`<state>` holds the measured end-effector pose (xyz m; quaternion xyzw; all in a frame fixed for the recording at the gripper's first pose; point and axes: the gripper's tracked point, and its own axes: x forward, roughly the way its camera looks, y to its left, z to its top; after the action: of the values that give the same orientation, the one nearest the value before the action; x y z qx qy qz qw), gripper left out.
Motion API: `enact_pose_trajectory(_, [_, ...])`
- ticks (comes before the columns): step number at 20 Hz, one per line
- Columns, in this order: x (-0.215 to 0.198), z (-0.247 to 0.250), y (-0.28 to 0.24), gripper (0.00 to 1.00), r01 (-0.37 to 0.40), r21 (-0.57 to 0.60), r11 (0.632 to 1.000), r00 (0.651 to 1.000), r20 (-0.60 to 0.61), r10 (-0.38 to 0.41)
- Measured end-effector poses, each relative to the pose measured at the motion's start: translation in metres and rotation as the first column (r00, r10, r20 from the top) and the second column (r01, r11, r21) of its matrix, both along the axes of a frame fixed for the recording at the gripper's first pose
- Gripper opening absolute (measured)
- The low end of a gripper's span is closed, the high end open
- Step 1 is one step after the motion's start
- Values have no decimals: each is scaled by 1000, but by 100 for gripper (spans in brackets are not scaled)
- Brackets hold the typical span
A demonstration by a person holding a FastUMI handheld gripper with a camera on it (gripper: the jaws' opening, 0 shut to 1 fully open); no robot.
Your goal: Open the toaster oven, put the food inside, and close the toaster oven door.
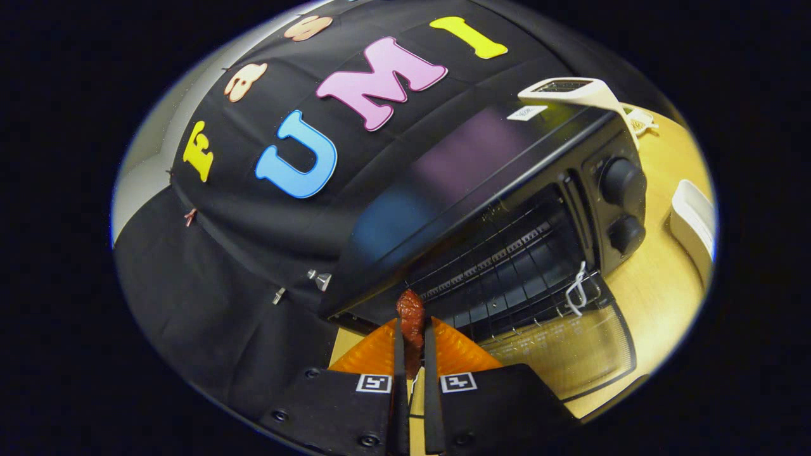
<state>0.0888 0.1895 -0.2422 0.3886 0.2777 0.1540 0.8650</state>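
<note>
- Both fingers of my gripper (412, 335) clamp the reddish food (410, 316), which sticks out just ahead of them.
- The toaster oven (507, 209) stands open, door (570, 348) folded down onto the desk (659, 278).
- I'd keep the food level, clear the door's edge, and release over the wire rack (507, 266).

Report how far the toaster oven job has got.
Done: the toaster oven is open, its glass door folded down flat and the wire rack exposed. In hand: the gripper is shut on the food, a reddish-brown piece pinched between both fingers, held just in front of the oven's opening. Left: set the food on the rack, let go, draw back, and swing the door shut.
</note>
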Motion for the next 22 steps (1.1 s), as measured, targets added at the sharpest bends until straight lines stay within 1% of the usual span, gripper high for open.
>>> enact_pose_trajectory(3, [21,-5,-12,13,47,7,999,999,19,-48])
enact_pose_trajectory(5, [33,-22,-29,13,84,-26,996,996,12,-83])
enact_pose_trajectory(6, [35,-23,-33,13,85,-33,996,996,21,-84])
enact_pose_trajectory(7, [39,-25,-36,13,90,-67,994,996,32,-88])
enact_pose_trajectory(8, [42,-25,-43,13,102,-141,985,994,42,-97])
enact_pose_trajectory(10, [40,-40,-54,24,94,-304,948,995,46,-84])
enact_pose_trajectory(11, [40,-47,-60,34,103,-369,924,995,48,-92])
enact_pose_trajectory(12, [39,-50,-65,44,106,-410,906,994,53,-93])
enact_pose_trajectory(13, [40,-50,-74,54,131,-446,885,991,69,-111])
enact_pose_trajectory(14, [41,-49,-84,64,158,-476,865,987,85,-134])
enact_pose_trajectory(15, [41,-47,-89,75,170,-486,857,985,96,-141])
enact_pose_trajectory(16, [38,-47,-86,77,153,-475,867,988,83,-128])
enact_pose_trajectory(17, [37,-50,-87,84,140,-478,867,990,71,-121])
enact_pose_trajectory(18, [36,-52,-90,89,132,-486,864,991,66,-114])
enact_pose_trajectory(20, [27,-48,-90,91,121,-491,863,993,65,-102])
enact_pose_trajectory(21, [21,-47,-90,95,114,-492,863,993,64,-95])
enact_pose_trajectory(22, [16,-44,-90,96,105,-496,862,994,62,-85])
